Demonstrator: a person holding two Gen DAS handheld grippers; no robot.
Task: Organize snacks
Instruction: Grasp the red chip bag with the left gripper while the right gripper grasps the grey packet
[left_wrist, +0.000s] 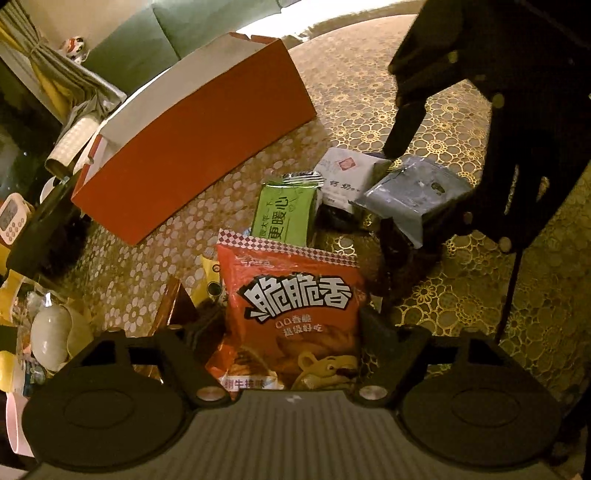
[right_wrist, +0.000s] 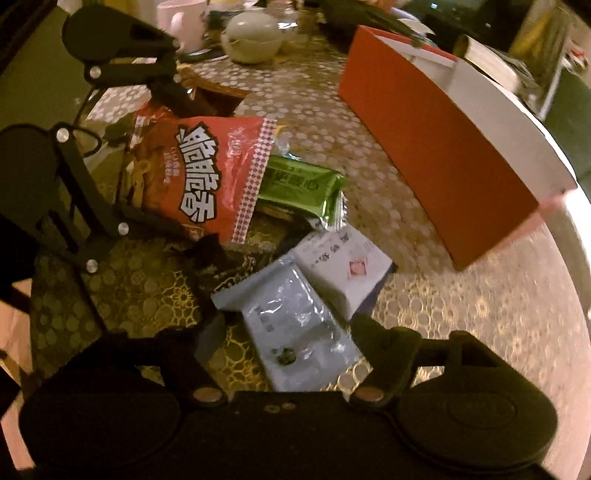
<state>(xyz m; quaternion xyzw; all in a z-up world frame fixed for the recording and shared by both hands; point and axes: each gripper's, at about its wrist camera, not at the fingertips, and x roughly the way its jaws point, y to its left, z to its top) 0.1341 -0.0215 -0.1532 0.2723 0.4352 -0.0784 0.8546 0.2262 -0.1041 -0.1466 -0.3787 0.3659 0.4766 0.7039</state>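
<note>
While the snacks lie in a loose heap on the lace-patterned table (left_wrist: 424, 122), each gripper straddles one packet. The red bag (left_wrist: 295, 306) lies nearest the left gripper (left_wrist: 291, 325), lengthwise between its two fingers; the jaws stand spread on either side of it, and contact with the bag cannot be confirmed. A green pack (left_wrist: 286, 214) lies partly under the red bag's top edge. Just beside the green pack lies a white pack (right_wrist: 345, 269), and a silver pouch (right_wrist: 295, 328) overlaps the white pack's edge. The right gripper (right_wrist: 288, 332) points steeply down over the silver pouch, jaws spread, one finger at each side; whether the pads touch the foil cannot be determined. A dark wrapper (right_wrist: 221, 258) lies between the red bag and the silver pouch. An orange box (left_wrist: 199, 147) with a white interior stands open beyond the heap, apart from it. Cups and a pale teapot (right_wrist: 253, 37) crowd the far table edge.
</note>
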